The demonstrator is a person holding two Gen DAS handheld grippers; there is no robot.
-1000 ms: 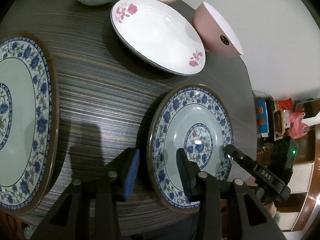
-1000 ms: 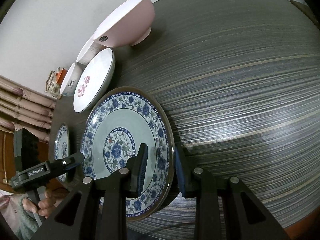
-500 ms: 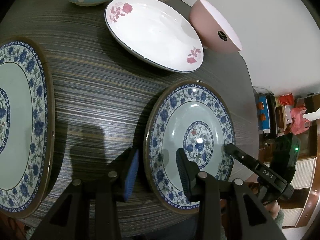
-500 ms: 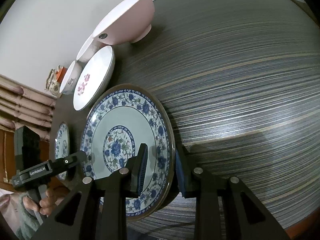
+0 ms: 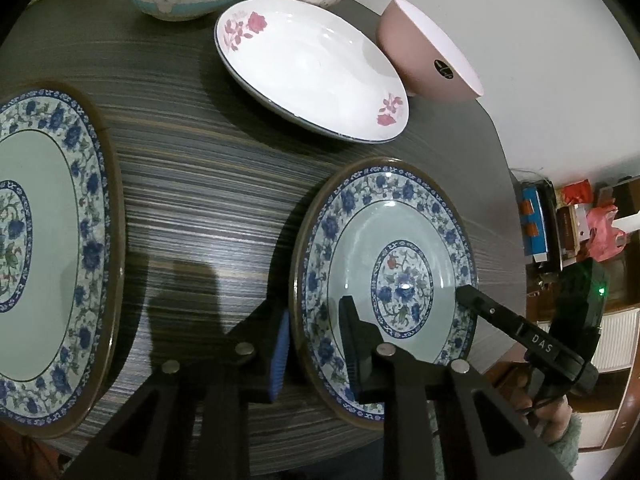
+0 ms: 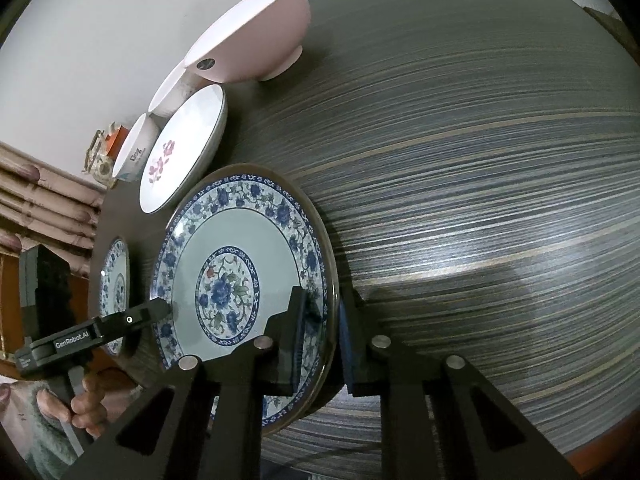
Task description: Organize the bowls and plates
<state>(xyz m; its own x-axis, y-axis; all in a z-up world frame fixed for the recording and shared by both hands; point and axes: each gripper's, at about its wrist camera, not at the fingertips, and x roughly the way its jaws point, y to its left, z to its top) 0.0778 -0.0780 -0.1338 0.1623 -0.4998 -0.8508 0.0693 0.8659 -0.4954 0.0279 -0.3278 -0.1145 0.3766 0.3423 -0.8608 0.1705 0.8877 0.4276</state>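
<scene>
Both grippers clamp the same blue-patterned plate (image 5: 384,276), which sits on the bench (image 5: 208,200) near its front edge. The left gripper (image 5: 314,346) has just been closing and pinches the plate's left rim, one pad outside and one on the face. The right gripper (image 6: 320,334), also just closed down, bites the opposite rim.

Biggest risk, to my eye: the two hands lift unevenly, the plate tilts and the glazed rim slides out of a pad, dropping it on the bench or past the edge.

Next: carried to the left gripper's left, it could clip the larger blue plate (image 5: 48,248) lying there and chip a rim.

Smaller: swinging it forward could knock the white flowered plate (image 5: 312,68) ahead of the grippers, or the pink bowl (image 5: 424,60) just beyond it.

Least: squeezing harder could stress the thin rim.
</scene>
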